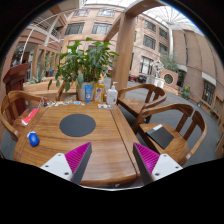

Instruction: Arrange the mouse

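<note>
Mouse [34,139]: small blue shape near the counter's left edge, ahead and left of the jaws, well apart from them.
Pad [77,125]: dark round mat mid-counter [100,150], right of the mouse.
Gripper [110,158]: jaws apart, nothing between them, above the near counter.
Mouse axis: too small to tell.
Hard to see: bottles [100,94] by the plant [85,62].

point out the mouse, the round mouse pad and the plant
mouse [34,139], gripper view, top of its blue shell
round mouse pad [77,125], gripper view, centre of the dark disc
plant [85,62], gripper view, middle of its leaves
</note>
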Demonstrator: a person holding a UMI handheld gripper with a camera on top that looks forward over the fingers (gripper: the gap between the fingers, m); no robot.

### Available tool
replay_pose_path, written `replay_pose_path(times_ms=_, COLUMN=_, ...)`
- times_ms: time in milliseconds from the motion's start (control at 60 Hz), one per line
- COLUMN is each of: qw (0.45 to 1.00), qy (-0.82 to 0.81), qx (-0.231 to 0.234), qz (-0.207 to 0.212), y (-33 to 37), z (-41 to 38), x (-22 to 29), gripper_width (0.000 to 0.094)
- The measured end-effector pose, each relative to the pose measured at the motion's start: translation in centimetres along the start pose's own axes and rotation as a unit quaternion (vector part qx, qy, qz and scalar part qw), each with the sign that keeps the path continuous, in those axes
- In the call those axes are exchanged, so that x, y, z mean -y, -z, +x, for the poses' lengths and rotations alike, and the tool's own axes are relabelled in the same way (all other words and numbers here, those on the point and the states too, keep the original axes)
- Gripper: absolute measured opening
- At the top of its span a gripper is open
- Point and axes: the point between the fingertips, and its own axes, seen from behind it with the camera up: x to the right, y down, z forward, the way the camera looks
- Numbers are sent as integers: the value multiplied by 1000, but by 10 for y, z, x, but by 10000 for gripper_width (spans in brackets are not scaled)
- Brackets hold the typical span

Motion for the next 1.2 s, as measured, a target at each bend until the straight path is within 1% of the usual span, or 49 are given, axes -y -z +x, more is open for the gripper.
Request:
replay_pose_path(times_ms=100, qw=1000, qy=9, qx=1, qz=-16, y=0, z=-7, x=-22, gripper_width=853)
replay_pose_path(times_ms=167, qw=999, qy=10, qx=15, qz=-33, y=-1, z=-23, x=-45, gripper_width=844)
replay_pose_path(times_ms=317, qw=994, qy=28, qx=72, qz=-71, y=-2, z=-96, x=-95, gripper_width=841)
replay_pose_path(times_ms=433, qw=987, qy=51, qx=127, qz=-84, y=-2, z=-168, x=-112, gripper_width=855)
replay_pose_path(times_ms=600, qw=975, qy=64, qx=199, qz=-73, y=-13, z=-276, x=-103, gripper_width=854)
replay_pose_path(times_ms=683, qw=971, qy=68, qx=223, qz=-63, y=-24, z=-320, x=-90, gripper_width=854)
replay_pose_path(times_ms=817, qw=968, qy=79, qx=233, qz=-51, y=-51, z=-365, x=-70, gripper_width=852)
replay_pose_path(times_ms=933, qw=968, qy=86, qx=228, qz=-54, y=-79, z=-384, x=-60, gripper_width=855)
replay_pose_path(times_ms=1017, qw=967, qy=82, qx=233, qz=-64, y=-93, z=-395, x=-57, gripper_width=856)
replay_pose_path(times_ms=1117, qw=968, qy=78, qx=231, qz=-61, y=-107, z=-402, x=-48, gripper_width=797)
replay_pose_path(times_ms=1167, qw=968, qy=75, qx=232, qz=-62, y=-111, z=-404, x=-44, gripper_width=708)
replay_pose_path(times_ms=1200, qw=968, qy=76, qx=231, qz=-61, y=-115, z=-407, x=-43, gripper_width=606)
